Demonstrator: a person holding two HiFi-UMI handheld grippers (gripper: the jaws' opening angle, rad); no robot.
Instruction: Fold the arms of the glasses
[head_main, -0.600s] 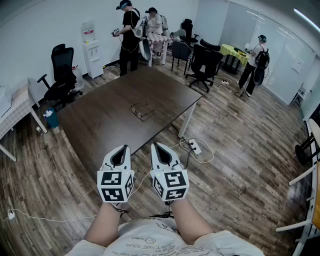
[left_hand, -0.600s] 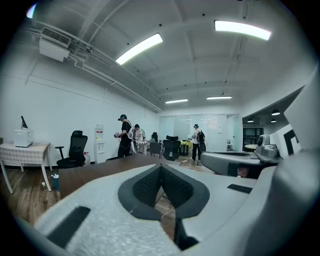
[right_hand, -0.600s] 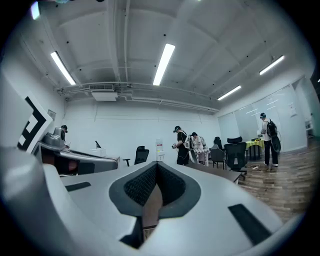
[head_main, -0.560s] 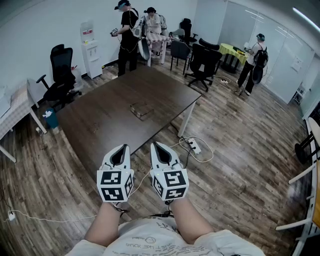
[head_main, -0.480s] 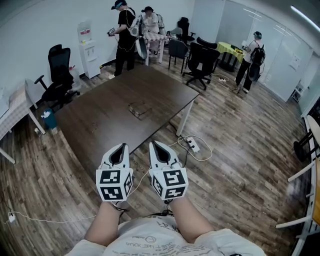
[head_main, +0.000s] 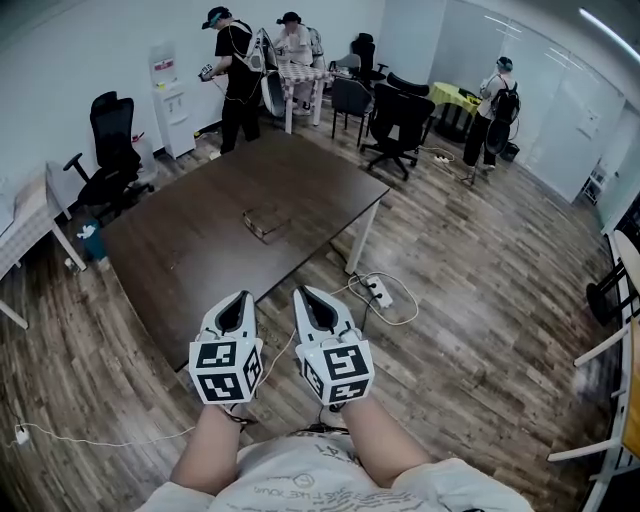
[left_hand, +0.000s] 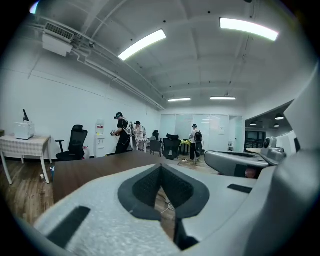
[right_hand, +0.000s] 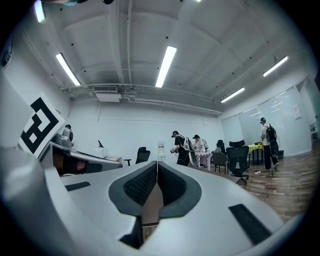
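The glasses (head_main: 262, 222) lie on the dark brown table (head_main: 190, 255), near its middle, well ahead of both grippers. My left gripper (head_main: 238, 302) and right gripper (head_main: 305, 296) are held side by side, low and close to my body, short of the table's near edge. Both are shut with nothing between the jaws. In the left gripper view the jaws of the left gripper (left_hand: 161, 168) meet, with the table top (left_hand: 85, 170) beyond them. The right gripper (right_hand: 157, 165) shows the same closed tips in its own view. The glasses are too small to tell how their arms stand.
A white power strip with cable (head_main: 378, 291) lies on the wood floor right of the table leg. Black office chairs (head_main: 398, 118) stand behind the table and another (head_main: 108, 135) at the left. Several people stand at the far wall (head_main: 228, 75) and far right (head_main: 494, 108).
The head view has shifted a little, so the table and glasses sit slightly further left. Both grippers stay shut and side by side. The people at the back have moved slightly.
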